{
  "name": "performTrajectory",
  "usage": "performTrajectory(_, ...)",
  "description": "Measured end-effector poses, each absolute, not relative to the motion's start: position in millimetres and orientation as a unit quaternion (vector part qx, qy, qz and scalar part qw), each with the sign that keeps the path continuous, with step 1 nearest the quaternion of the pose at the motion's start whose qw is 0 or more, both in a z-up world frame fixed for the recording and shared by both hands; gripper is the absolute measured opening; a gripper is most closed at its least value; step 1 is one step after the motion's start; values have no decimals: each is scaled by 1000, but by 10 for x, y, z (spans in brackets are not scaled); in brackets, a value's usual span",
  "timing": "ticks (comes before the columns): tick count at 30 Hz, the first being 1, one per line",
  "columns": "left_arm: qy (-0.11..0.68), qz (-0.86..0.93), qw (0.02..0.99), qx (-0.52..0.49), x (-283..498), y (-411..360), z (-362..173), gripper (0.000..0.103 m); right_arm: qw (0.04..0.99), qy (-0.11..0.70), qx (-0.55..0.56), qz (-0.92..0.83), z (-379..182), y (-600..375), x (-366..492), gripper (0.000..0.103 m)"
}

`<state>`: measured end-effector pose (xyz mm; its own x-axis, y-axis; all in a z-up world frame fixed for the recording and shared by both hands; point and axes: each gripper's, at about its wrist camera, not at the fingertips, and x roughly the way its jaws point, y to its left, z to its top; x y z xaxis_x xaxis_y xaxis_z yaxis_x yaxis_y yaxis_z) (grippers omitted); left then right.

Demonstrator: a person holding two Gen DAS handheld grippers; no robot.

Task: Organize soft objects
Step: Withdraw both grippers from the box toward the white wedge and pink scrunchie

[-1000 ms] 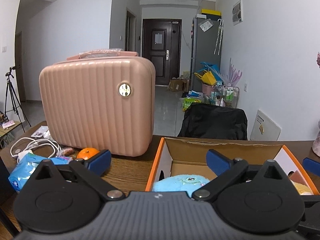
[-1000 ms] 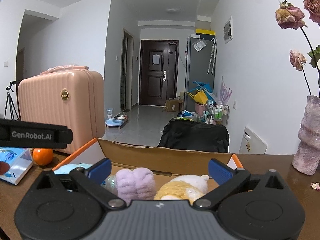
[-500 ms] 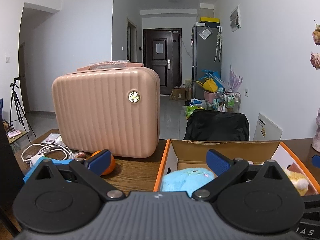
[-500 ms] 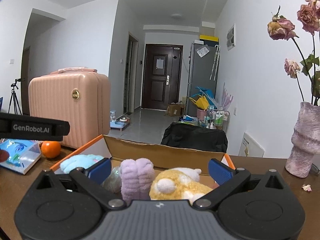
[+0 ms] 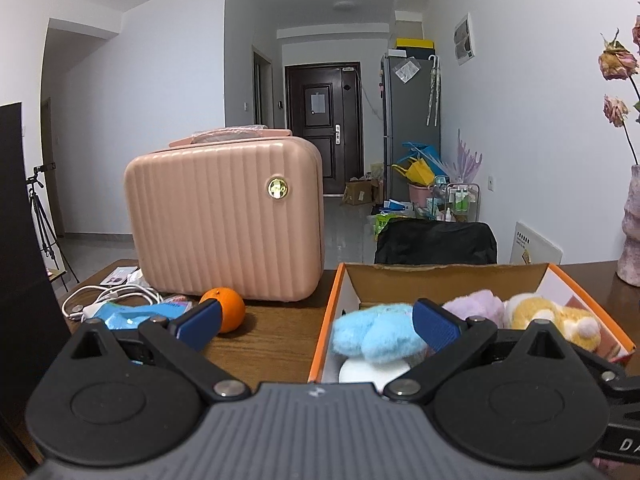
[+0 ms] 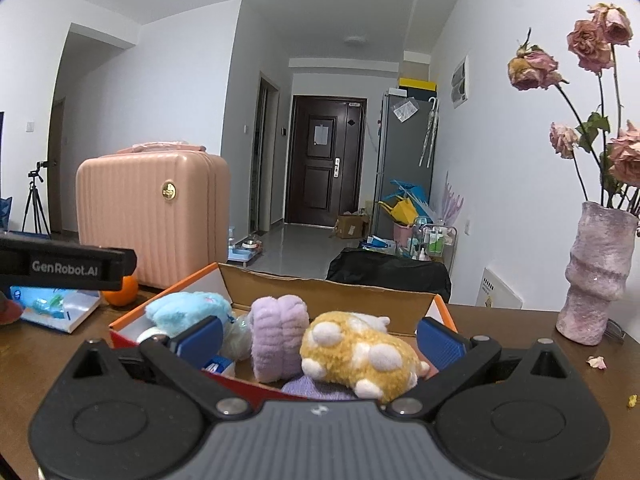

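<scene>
From the left wrist, the left gripper (image 5: 316, 322) hangs with jaws apart and empty above the table (image 5: 276, 328); a blue plush (image 5: 376, 334) lies inside the orange cardboard box (image 5: 322, 328). From the right wrist, the right gripper (image 6: 320, 338) gapes empty over a yellow plush (image 6: 360, 354) and purple plush (image 6: 278, 336) in that box.

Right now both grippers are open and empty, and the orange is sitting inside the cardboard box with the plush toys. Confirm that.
Not quite. The orange is outside the cardboard box, on the table in front of the pink case, as the left wrist view shows. The left gripper and right gripper are open and empty.
</scene>
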<state>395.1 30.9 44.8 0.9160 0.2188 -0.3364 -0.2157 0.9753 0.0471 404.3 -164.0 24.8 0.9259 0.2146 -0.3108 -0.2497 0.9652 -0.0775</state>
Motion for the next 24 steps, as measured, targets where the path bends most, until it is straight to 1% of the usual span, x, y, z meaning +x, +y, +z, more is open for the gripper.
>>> performTrajectory(24, 185, 91, 979, -7, 3237, 388, 281, 103, 980, 143, -50, 127, 104, -1886, 3329, 103)
